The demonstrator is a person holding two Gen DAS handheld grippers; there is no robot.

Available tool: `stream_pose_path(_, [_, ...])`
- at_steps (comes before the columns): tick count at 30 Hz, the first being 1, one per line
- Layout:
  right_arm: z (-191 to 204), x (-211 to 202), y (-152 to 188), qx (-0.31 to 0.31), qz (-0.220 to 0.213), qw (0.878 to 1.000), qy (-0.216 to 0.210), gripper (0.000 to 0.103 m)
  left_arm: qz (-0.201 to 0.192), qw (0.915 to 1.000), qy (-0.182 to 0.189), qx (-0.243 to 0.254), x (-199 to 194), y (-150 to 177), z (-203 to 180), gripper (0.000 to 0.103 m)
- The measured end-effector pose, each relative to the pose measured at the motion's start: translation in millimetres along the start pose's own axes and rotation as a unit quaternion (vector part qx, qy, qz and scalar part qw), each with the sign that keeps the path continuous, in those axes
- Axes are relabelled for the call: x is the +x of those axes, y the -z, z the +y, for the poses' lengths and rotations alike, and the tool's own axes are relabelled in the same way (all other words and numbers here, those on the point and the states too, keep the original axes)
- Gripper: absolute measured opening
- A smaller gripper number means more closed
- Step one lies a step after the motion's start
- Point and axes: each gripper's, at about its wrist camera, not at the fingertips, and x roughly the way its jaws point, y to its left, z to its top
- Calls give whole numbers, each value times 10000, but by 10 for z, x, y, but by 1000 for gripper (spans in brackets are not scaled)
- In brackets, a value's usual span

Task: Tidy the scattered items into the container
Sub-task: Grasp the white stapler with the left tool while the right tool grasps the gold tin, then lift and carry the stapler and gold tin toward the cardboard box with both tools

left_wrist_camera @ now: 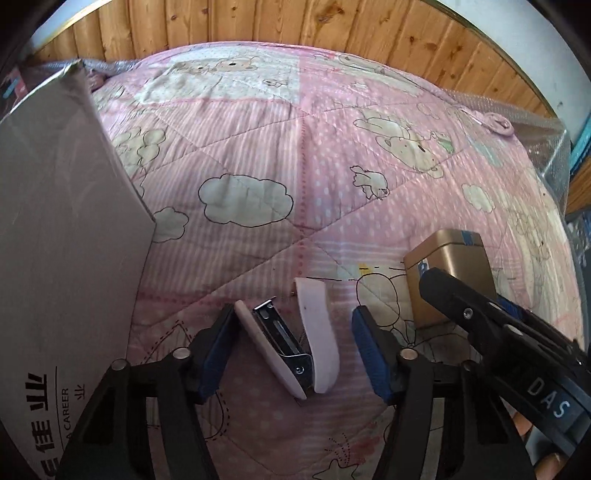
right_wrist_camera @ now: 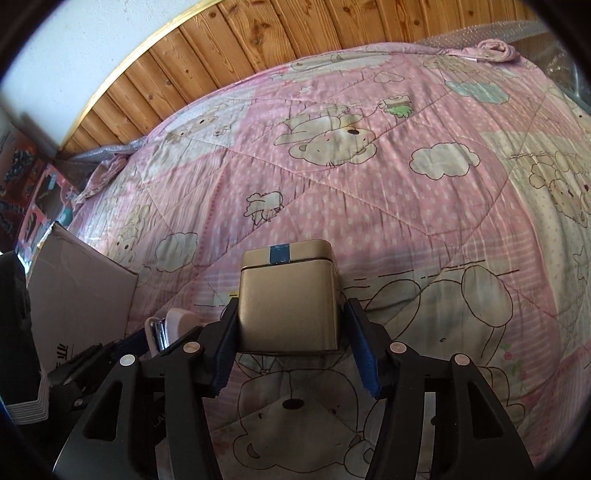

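Blue-padded fingers of the left gripper [left_wrist_camera: 291, 347] stand wide apart around a pale pink stapler [left_wrist_camera: 295, 350], which lies splayed open on a pink quilted bedspread printed with bears and clouds [left_wrist_camera: 258, 155]; the left pad touches or nearly touches its base. Just to the right, a square gold metal tin with a blue tape strip [right_wrist_camera: 288, 295] sits between the right gripper [right_wrist_camera: 291, 350] fingers, the left pad against its side, a slim gap at the right; whether it is clamped cannot be told. At far left stands a grey cardboard box [left_wrist_camera: 62, 236], its opening cut off. Wooden wall panelling [left_wrist_camera: 258, 22] runs behind.
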Motion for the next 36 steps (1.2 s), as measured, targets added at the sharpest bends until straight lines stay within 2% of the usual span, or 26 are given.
stream_pose_path(4, [0, -150, 6, 57, -63, 10000, -26, 55, -1, 9995, 222, -207, -78, 27, 96, 49])
stream_pose_path(6, [-10, -241, 21, 94, -115, 9999, -57, 55, -15, 9993, 301, -238, -135, 57, 102, 44])
stream_pose_path(16, [-43, -496, 251, 339, -35, 9993, -119, 55, -101, 9984, 502, -239, -496, 275, 55, 43])
stream_pose_path(36, [95, -798, 789, 313, 119, 9993, -183, 55, -93, 9980, 599, -167, -974, 719, 54, 43])
